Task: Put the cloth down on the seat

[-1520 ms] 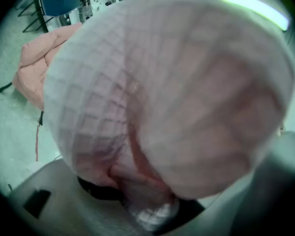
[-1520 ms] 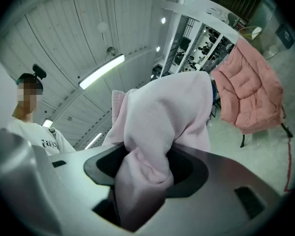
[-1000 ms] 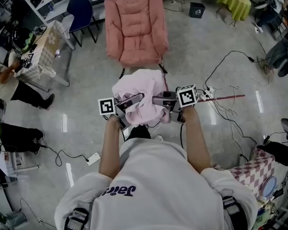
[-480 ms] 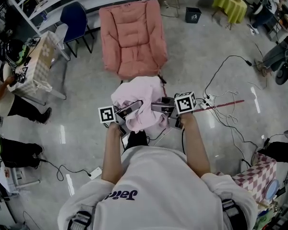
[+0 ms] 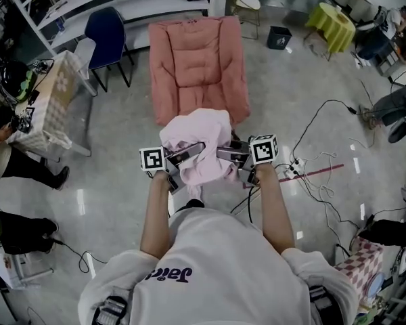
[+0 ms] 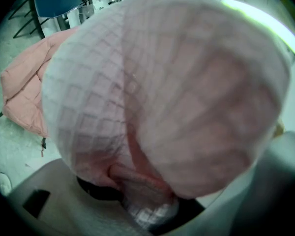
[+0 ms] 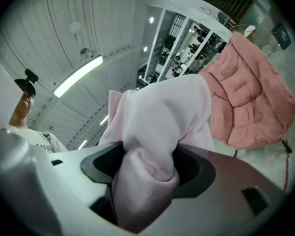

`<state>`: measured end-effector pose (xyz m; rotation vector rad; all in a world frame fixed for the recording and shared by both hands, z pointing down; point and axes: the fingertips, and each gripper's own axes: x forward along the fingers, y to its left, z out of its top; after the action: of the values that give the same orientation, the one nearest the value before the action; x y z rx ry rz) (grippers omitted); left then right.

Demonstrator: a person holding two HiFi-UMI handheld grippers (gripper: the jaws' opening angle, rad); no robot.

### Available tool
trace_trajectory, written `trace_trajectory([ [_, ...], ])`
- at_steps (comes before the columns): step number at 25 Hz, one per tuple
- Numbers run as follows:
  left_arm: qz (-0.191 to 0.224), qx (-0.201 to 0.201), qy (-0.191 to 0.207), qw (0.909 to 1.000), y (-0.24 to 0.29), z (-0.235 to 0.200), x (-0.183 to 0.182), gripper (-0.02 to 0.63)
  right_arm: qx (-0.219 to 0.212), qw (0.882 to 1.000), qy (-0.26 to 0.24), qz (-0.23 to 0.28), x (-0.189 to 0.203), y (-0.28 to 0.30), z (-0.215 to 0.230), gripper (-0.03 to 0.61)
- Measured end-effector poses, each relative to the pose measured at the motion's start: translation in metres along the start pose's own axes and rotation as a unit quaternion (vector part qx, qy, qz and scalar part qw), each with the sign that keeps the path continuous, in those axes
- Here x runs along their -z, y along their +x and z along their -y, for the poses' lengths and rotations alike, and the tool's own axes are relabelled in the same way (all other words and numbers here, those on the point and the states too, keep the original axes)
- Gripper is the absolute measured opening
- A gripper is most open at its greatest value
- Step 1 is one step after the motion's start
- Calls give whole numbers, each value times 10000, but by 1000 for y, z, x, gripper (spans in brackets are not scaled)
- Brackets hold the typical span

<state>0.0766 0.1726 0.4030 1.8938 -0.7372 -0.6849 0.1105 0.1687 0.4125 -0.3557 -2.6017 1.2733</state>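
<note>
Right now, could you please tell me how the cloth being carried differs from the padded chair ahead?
The cloth is pale pink; the chair is a deeper salmon pink. The cloth is bunched up and held off the floor; the chair stands on the floor. The cloth shows a fine grid weave; the chair has thick quilted padding. Both look soft and pinkish.
</note>
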Motion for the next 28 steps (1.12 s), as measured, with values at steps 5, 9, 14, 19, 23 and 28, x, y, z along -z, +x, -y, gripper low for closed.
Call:
trace_trajectory([
  [5, -79, -25, 63, 9999, -11, -28, -55, 328, 39, 9999, -98, -12, -37, 39, 30, 301],
  [9, 2, -34, -93, 10000, -23, -49, -95, 328, 90, 9999, 11, -130, -62, 73, 55, 301],
  [14, 42, -225, -278, 9994, -34, -80, -123, 328, 270, 9993, 262, -54, -77, 96, 83, 301],
  [19, 30, -286, -329, 9990, -36, -109, -152, 328, 243, 9986, 430, -168, -95, 115, 113, 299],
  [23, -1, -300, -143, 9994, -26, -133, -175, 328, 259, 9985, 356, -325, -113, 122, 140, 299],
  [28, -228, -803, -150, 9964, -5, -176, -201, 328, 462, 9971, 185, -582, -136, 122, 195, 299],
])
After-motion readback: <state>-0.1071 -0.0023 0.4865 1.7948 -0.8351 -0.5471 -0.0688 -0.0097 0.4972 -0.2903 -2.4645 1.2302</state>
